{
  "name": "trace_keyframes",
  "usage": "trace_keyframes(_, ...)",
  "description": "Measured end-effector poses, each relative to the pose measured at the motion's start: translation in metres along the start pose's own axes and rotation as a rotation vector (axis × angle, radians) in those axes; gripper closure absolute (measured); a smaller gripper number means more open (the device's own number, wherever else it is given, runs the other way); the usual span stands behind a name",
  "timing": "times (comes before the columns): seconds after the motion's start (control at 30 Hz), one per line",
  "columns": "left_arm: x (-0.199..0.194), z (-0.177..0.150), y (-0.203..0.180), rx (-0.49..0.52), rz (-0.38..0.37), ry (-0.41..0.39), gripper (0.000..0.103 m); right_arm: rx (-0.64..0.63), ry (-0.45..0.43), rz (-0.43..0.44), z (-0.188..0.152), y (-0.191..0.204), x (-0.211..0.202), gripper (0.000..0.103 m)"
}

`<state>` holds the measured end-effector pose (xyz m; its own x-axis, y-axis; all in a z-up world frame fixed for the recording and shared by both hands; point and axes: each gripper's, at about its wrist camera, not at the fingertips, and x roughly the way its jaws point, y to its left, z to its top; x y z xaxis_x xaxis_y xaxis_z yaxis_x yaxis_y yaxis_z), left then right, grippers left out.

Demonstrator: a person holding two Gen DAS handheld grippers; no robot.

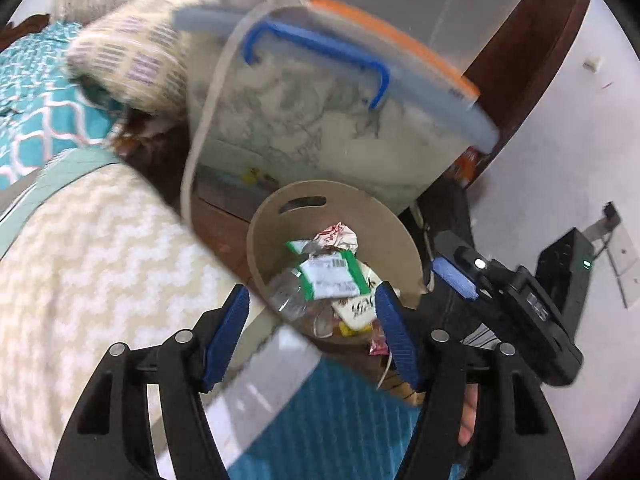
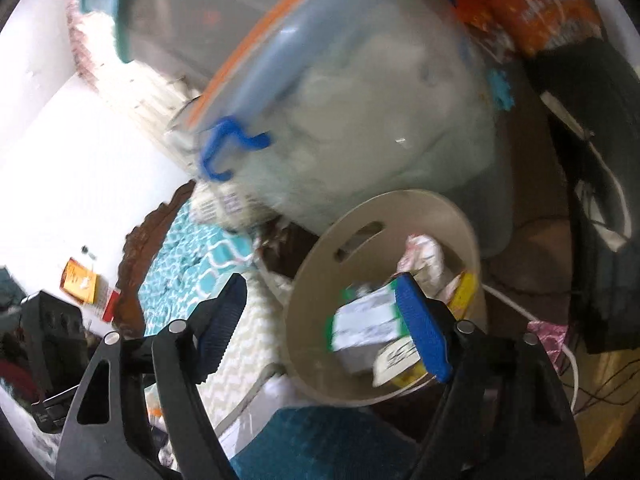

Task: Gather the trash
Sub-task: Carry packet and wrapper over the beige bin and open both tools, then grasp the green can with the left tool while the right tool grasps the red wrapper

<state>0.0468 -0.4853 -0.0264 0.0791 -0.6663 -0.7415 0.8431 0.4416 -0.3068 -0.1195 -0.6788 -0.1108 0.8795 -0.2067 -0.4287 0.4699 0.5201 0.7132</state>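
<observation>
We note a large clear storage bin (image 1: pixel 332 120) with a blue handle (image 1: pixel 320 52) behind the beige trash basket (image 1: pixel 384 216), bedding (image 1: pixel 92 248) just beside it. Wrappers (image 1: pixel 332 276) and a crushed bottle (image 1: pixel 288 292) lie inside. Both grippers tilt down over it; left gripper (image 1: pixel 312 312) and right gripper (image 2: pixel 324 316) stand apart, holding nothing.

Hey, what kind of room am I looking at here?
Most likely a bedroom, and a cluttered one. A bed with a teal patterned quilt and a patterned pillow sits beside a small beige wastebasket holding wrappers, with clear plastic storage bins stacked behind it.
</observation>
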Motion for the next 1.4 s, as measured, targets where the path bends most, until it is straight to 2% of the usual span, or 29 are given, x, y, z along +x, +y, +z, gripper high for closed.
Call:
trace_keyframes(0.07,-0.028,-0.024,0.011,-0.007,0.022,-0.027,0.040,-0.020,0.032,0.035,-0.012,0.017,0.003,0.025)
trace_keyframes(0.23,-0.086,-0.090,0.048,-0.034,0.170,-0.053,0.040,-0.070,0.142,0.116,-0.055,0.058,0.020,0.025)
trace_keyframes(0.43,-0.175,-0.164,0.110,-0.128,0.267,-0.089,0.040,-0.130,0.347,0.200,-0.122,0.123,0.063,0.026)
trace_keyframes(0.5,-0.211,-0.186,0.133,-0.182,0.311,-0.123,0.037,-0.160,0.415,0.219,-0.146,0.146,0.076,0.027)
trace_keyframes(0.53,-0.234,-0.201,0.152,-0.234,0.349,-0.151,0.034,-0.185,0.453,0.227,-0.162,0.160,0.084,0.029)
trace_keyframes(0.6,-0.261,-0.218,0.179,-0.316,0.385,-0.184,0.033,-0.230,0.520,0.246,-0.190,0.184,0.095,0.032)
trace_keyframes(0.63,-0.278,-0.231,0.200,-0.388,0.397,-0.209,0.033,-0.249,0.564,0.259,-0.205,0.197,0.103,0.035)
trace_keyframes(0.7,-0.295,-0.246,0.230,-0.486,0.401,-0.234,0.033,-0.278,0.642,0.276,-0.235,0.221,0.115,0.039)
trace_keyframes(0.77,-0.305,-0.253,0.250,-0.542,0.387,-0.251,0.033,-0.296,0.692,0.281,-0.259,0.238,0.126,0.041)
trace_keyframes(0.87,-0.302,-0.255,0.269,-0.572,0.351,-0.251,0.031,-0.323,0.722,0.268,-0.286,0.258,0.135,0.041)
trace_keyframes(1.0,-0.273,-0.242,0.283,-0.564,0.294,-0.205,0.029,-0.360,0.731,0.243,-0.304,0.280,0.149,0.041)
trace_keyframes(1.03,-0.266,-0.243,0.285,-0.567,0.281,-0.191,0.029,-0.371,0.743,0.248,-0.310,0.286,0.150,0.047)
trace_keyframes(1.07,-0.259,-0.243,0.285,-0.574,0.270,-0.179,0.032,-0.377,0.761,0.255,-0.315,0.289,0.150,0.052)
trace_keyframes(1.1,-0.253,-0.243,0.286,-0.585,0.245,-0.175,0.036,-0.386,0.784,0.257,-0.320,0.290,0.150,0.069)
trace_keyframes(1.13,-0.251,-0.246,0.287,-0.589,0.202,-0.180,0.051,-0.410,0.795,0.240,-0.326,0.290,0.148,0.075)
trace_keyframes(1.17,-0.251,-0.249,0.286,-0.591,0.193,-0.184,0.060,-0.418,0.786,0.238,-0.326,0.289,0.143,0.078)
trace_keyframes(1.2,-0.255,-0.252,0.281,-0.582,0.207,-0.191,0.064,-0.411,0.790,0.242,-0.327,0.287,0.139,0.082)
trace_keyframes(1.23,-0.257,-0.254,0.280,-0.577,0.203,-0.192,0.069,-0.395,0.793,0.251,-0.328,0.284,0.135,0.083)
trace_keyframes(1.4,-0.277,-0.281,0.265,-0.601,0.187,-0.201,0.071,-0.433,0.761,0.303,-0.333,0.279,0.093,0.085)
